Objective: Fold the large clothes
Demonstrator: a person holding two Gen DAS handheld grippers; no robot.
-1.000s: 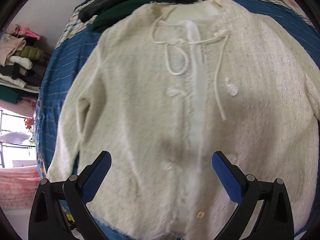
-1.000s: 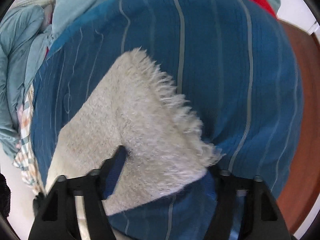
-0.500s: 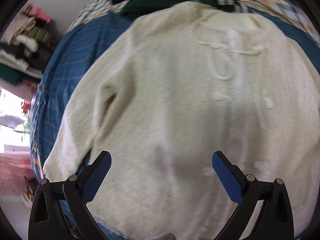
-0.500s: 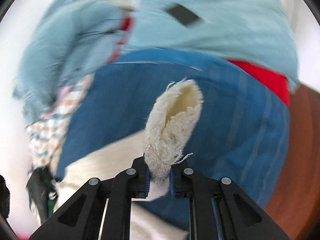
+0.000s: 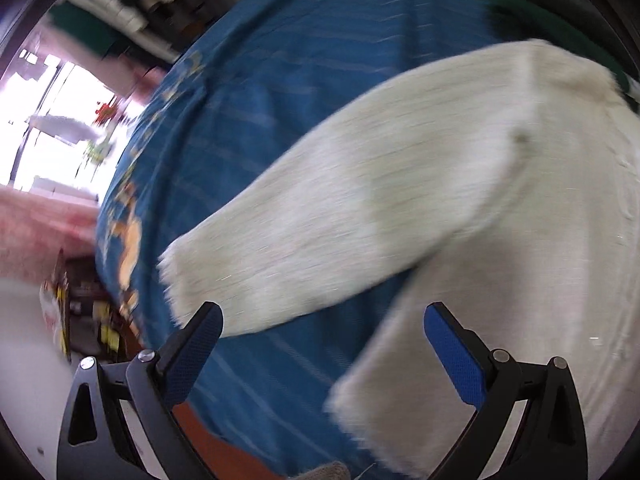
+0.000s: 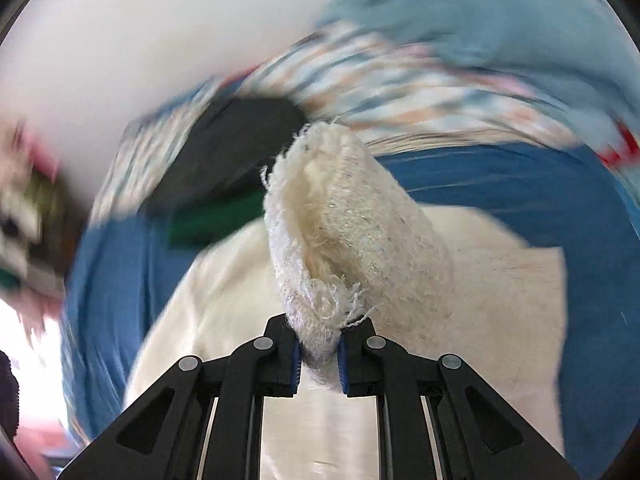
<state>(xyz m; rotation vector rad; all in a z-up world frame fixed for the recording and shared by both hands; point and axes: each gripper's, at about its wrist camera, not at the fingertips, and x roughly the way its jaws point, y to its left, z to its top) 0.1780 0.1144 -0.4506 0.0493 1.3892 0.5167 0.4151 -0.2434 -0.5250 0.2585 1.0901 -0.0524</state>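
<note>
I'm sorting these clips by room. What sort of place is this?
Most likely a bedroom at home. A cream sweater lies on a bed under a blue striped bedspread, other clothes are heaped at its far edge, and shelves of folded clothes stand beside a bright window.

A fuzzy cream-white knitted cardigan (image 5: 500,208) lies spread flat on a blue striped bedspread (image 5: 280,80). One long sleeve (image 5: 320,240) stretches diagonally across the bedspread, its frayed cuff lying flat, apart from the cardigan's lower hem. The other sleeve's fringed cuff (image 6: 340,240) is lifted above the bedspread, standing upright with its opening gaping, its lower edge pinched together.
</note>
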